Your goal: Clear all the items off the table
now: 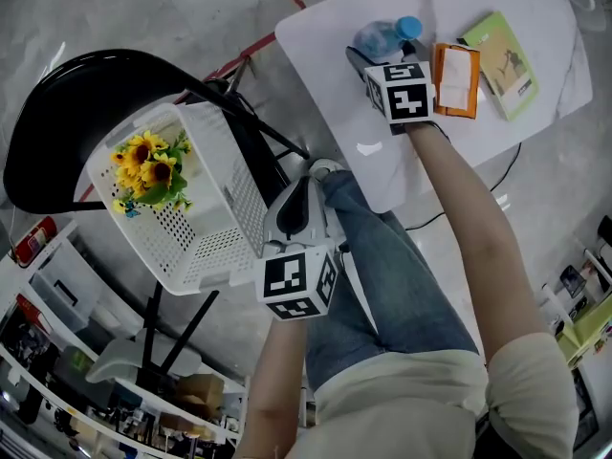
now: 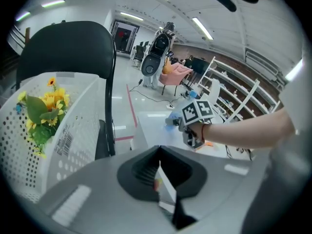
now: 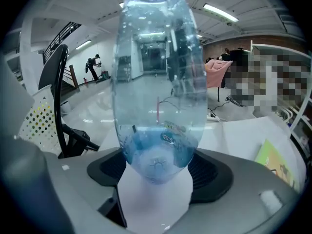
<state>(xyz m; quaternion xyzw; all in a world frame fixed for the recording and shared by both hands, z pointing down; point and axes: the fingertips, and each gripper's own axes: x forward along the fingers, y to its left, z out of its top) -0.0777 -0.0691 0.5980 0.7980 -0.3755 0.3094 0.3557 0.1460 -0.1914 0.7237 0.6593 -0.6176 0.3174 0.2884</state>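
Note:
A clear water bottle [image 1: 381,38] with a blue cap lies on the white table [image 1: 382,165]. In the right gripper view the bottle [image 3: 156,91] shows base-first and fills the middle. My right gripper [image 1: 373,55] stands open, its jaws on either side of the bottle's base without squeezing it. An orange packet [image 1: 456,79] and a green booklet [image 1: 503,63] lie to the right of the bottle. My left gripper [image 1: 311,185] is shut and empty, low beside the white basket [image 1: 206,251], above the person's knee. Its jaws [image 2: 158,179] meet with nothing between them.
The perforated white basket rests on a black chair [image 1: 76,103] and holds a bunch of artificial sunflowers [image 1: 148,170]. The person's jeans-clad leg [image 1: 392,275] lies between chair and table. Shelves with clutter run along the lower left. A cable trails on the floor under the table.

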